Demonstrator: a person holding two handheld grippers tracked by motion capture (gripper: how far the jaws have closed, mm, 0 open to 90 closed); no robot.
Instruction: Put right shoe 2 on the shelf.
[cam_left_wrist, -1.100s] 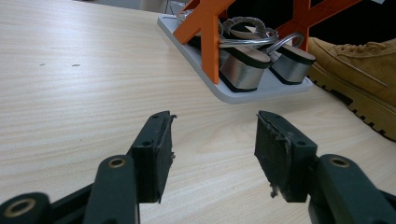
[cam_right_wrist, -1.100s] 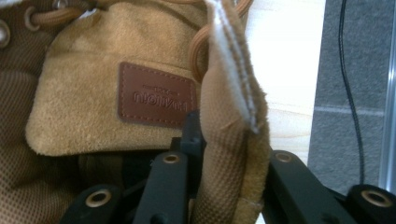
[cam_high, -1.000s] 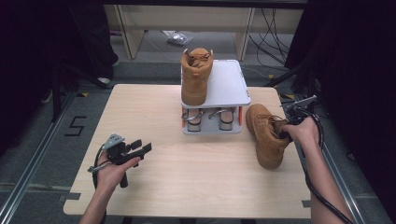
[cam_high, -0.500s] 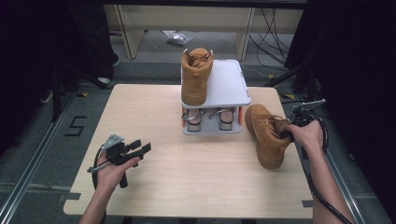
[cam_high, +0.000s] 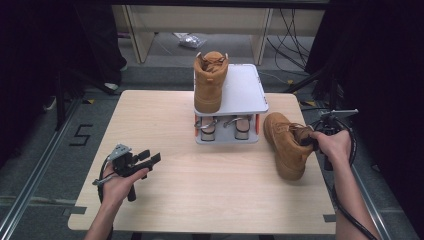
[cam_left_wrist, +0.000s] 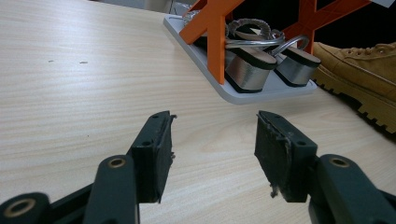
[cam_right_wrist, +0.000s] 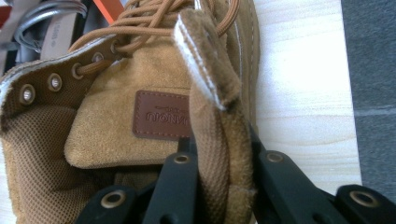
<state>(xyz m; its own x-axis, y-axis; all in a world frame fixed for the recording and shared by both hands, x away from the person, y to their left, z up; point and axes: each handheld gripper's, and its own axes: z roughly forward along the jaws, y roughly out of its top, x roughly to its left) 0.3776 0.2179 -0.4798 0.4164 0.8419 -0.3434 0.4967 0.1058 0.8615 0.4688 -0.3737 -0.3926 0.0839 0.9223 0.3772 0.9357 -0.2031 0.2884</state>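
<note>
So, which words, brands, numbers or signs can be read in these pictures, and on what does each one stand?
"5": dark mark on the floor left of the table.
Brown leather patch on the tongue of the boot clamped in the right hand-held gripper: stamped lettering appears upside down, too unclear to read.

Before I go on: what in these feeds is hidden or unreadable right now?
- Right hand-held gripper: in the high view the hand covers its jaws; its own view shows them clamped on the boot collar.
- Label patch, right gripper view: lettering upside down, too blurred to read.
- Lower-shelf shoes, high view: the rack's top shelf hides most of them.
- Table boot, left gripper view: cut off by the right edge.
</note>
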